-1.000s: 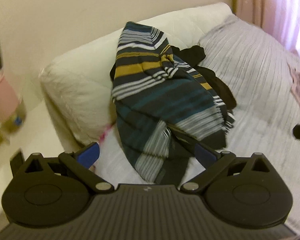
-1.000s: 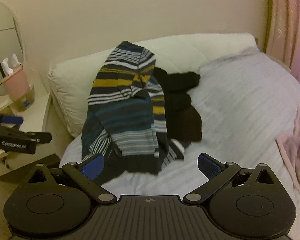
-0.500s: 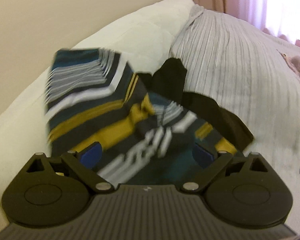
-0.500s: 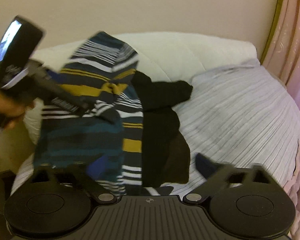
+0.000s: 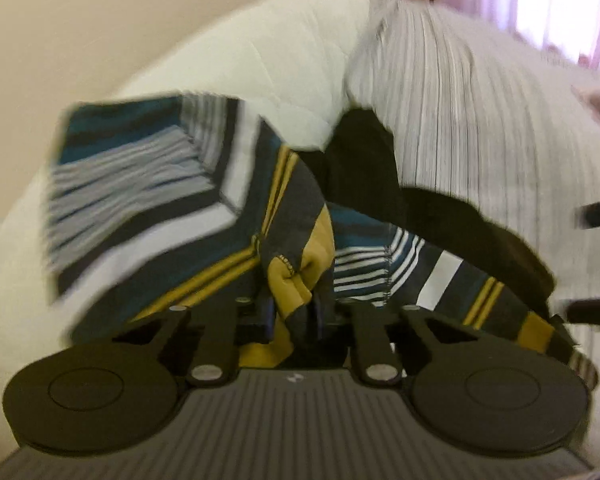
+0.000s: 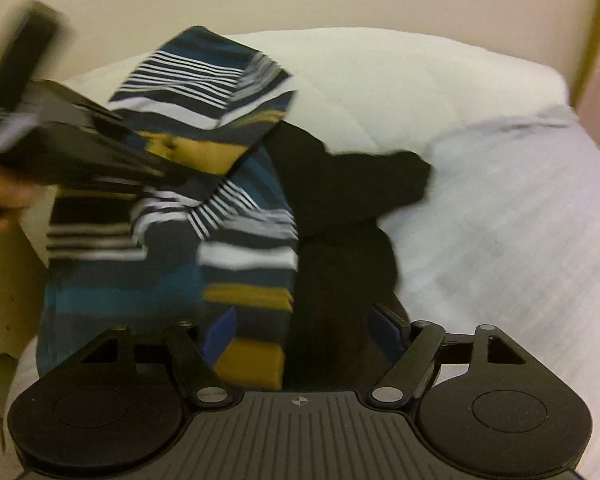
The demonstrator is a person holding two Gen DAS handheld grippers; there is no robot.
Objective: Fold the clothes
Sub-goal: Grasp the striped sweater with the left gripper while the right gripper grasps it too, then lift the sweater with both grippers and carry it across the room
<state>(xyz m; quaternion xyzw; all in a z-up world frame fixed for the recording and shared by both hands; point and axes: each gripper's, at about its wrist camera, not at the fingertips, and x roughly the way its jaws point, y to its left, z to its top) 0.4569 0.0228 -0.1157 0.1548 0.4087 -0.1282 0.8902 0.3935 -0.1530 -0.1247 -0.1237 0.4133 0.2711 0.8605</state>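
Observation:
A striped garment (image 5: 160, 200) in teal, grey, white and mustard lies heaped against a white pillow (image 5: 260, 52). My left gripper (image 5: 296, 304) is shut on a mustard fold of it. A black garment (image 5: 360, 172) lies partly under it to the right. In the right wrist view the striped garment (image 6: 172, 272) hangs from the left gripper (image 6: 132, 160), which a hand (image 6: 0, 196) holds. My right gripper (image 6: 304, 328) is open low over the pile. The striped hem and the black garment (image 6: 340, 184) sit between its blue pads (image 6: 220, 332).
The bed has a pale grey striped sheet (image 6: 500, 220) with free room to the right of the pile. The white pillow (image 6: 400, 72) leans on a cream wall. Pink curtains (image 5: 560, 0) hang at the far right. Parts of the right gripper (image 5: 596, 216) show at the left view's right edge.
My left gripper closed in on the striped garment and shut on a mustard fold. My right gripper moved down to the pile and its fingers narrowed around the cloth.

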